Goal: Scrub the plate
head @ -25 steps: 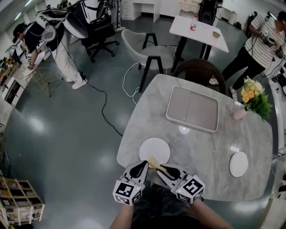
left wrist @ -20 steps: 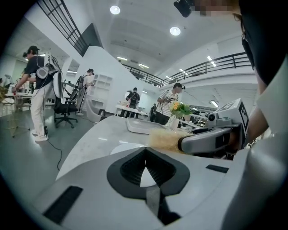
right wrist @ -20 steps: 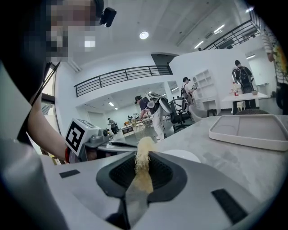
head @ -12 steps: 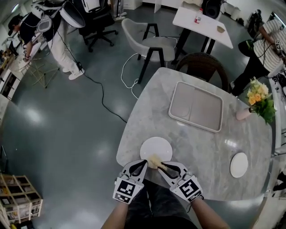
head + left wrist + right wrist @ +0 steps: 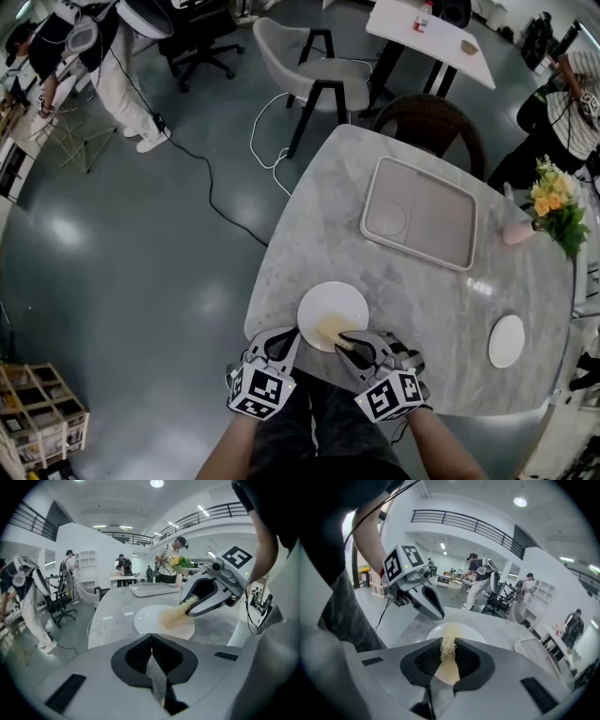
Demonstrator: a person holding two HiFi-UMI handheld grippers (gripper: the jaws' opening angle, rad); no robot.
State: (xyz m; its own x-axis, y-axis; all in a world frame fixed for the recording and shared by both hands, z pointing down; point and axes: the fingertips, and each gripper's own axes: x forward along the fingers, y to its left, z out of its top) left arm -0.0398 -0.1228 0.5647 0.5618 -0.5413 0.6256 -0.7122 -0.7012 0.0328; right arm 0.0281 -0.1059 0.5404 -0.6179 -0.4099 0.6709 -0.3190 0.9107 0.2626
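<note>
Since a second ago the right gripper (image 5: pixel 351 343) has pushed in from the near rim of the plate (image 5: pixel 328 302), so the scrubber (image 5: pixel 330 330) now sits further onto the plate's near half, and it's a yellowish blur there, so it looks mid-stroke to me. The right tongs are clenched on that fibrous scrubber, with the bristly end poking out past the jaws toward the plate. The left gripper (image 5: pixel 285 339) is pinched closed with nothing in it. It's parked just beside the plate's near-left rim, and I can't tell if it actually touches. The plate itself lies flat on the marble table (image 5: pixel 422 300), right at the edge nearest the person. If it were me, I'd press that left gripper down on the rim so the plate doesn't skate off the edge. I'd also keep the strokes going away from the person and work round to the far half, which looks untouched. A light grip angle would help too, so bristles and not jaws meet the plate.
</note>
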